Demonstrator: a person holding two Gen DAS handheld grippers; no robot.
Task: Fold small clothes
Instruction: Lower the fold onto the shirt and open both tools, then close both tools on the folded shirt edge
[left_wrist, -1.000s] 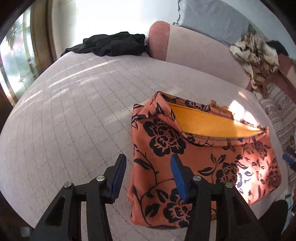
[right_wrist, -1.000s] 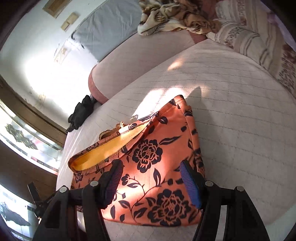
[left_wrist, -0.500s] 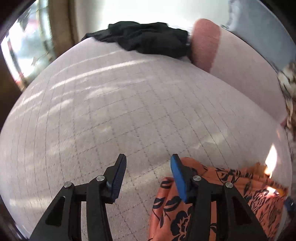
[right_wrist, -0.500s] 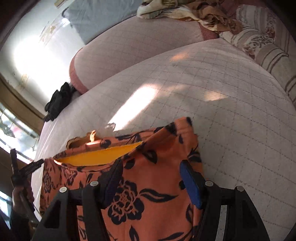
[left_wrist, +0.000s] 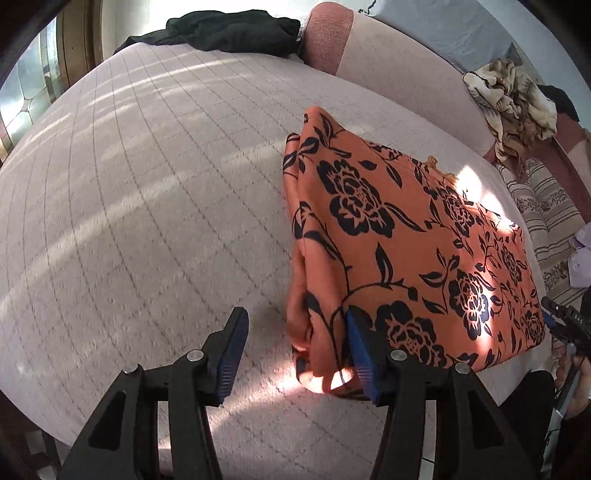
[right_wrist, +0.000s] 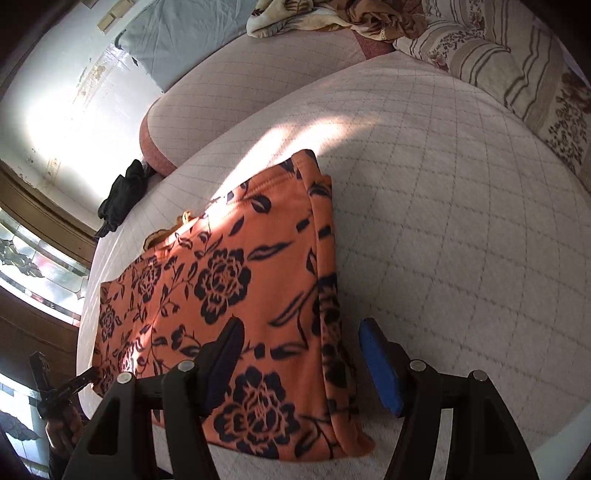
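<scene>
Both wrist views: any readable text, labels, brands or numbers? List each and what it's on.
"DAS": white letters on the black body of the right gripper, seen at the right edge of the left wrist view; possibly part of a longer marking, the rest unreadable.
Orange floral garment: no label or print text visible.
Left gripper, bed cover, black clothing: no text.
</scene>
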